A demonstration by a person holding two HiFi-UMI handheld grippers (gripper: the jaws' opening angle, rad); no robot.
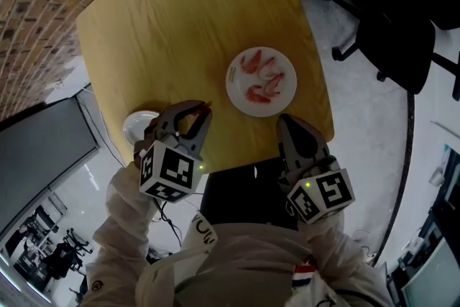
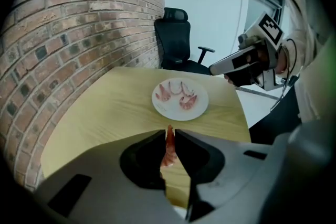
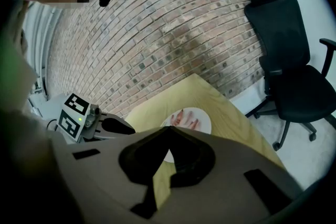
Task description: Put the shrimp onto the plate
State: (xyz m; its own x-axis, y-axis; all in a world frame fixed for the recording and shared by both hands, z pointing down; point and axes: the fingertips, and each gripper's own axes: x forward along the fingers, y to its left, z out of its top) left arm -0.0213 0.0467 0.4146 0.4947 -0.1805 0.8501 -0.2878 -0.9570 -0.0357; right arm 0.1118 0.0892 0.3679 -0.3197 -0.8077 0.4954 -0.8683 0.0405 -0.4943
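Note:
A white plate [image 1: 234, 91] with pink shrimps [image 1: 261, 92] on it lies near the right-hand front of the yellow wooden table [image 1: 165, 25]. My left gripper [image 1: 203, 110] hovers over the table's near edge, left of the plate, and is shut on one more shrimp [image 2: 169, 145]. That shrimp hangs upright between the pads, its tail poking past the tips. In the left gripper view the plate [image 2: 178, 113] lies straight ahead beyond the jaws [image 2: 168, 136]. My right gripper [image 1: 285, 122] is shut and holds nothing, at the near edge just below the plate [image 3: 205, 124], its tips meeting [image 3: 169, 129].
A small white bowl [image 1: 136, 124] stands at the table's near left edge, beside my left gripper. A brick wall [image 1: 36, 3] runs along the far left side. A black office chair [image 1: 402, 32] stands on the floor to the right of the table.

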